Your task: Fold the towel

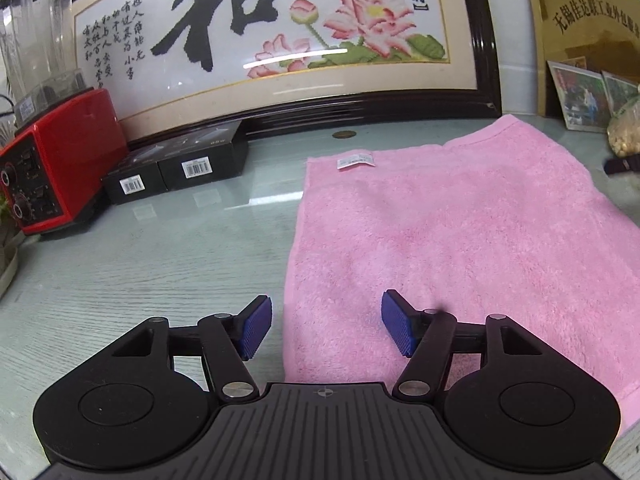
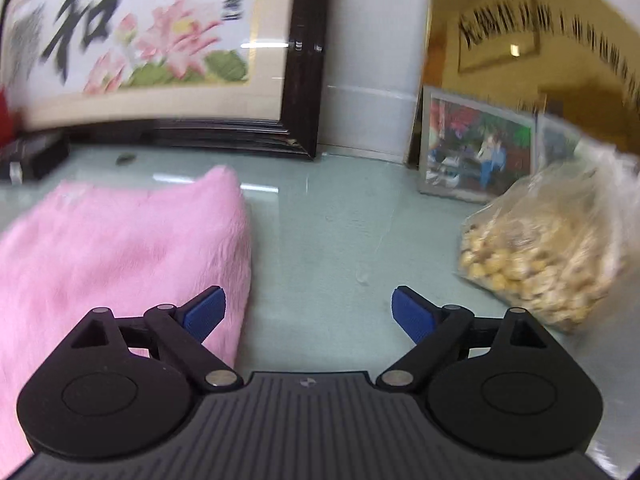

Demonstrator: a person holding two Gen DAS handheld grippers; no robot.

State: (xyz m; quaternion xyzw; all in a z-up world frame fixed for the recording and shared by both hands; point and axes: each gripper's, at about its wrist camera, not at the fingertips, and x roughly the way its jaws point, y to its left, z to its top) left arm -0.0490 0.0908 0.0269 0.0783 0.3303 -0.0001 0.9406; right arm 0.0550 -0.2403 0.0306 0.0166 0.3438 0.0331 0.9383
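Note:
A pink towel (image 1: 452,232) lies folded flat on the pale glass-topped table, its white label (image 1: 356,159) near the far left corner. My left gripper (image 1: 326,326) is open above the towel's near left edge, with one blue pad over bare table and the other over the cloth. Nothing is pinched between its pads. In the right wrist view the same towel (image 2: 120,248) fills the left side. My right gripper (image 2: 308,312) stands wide open over the towel's right edge and the bare table beside it, and holds nothing.
A red appliance (image 1: 60,168) and black boxes (image 1: 180,164) sit at the left. A large framed picture (image 1: 260,40) leans at the back. At the right are a clear bag of pale nuts (image 2: 544,248) and photo frames (image 2: 476,148).

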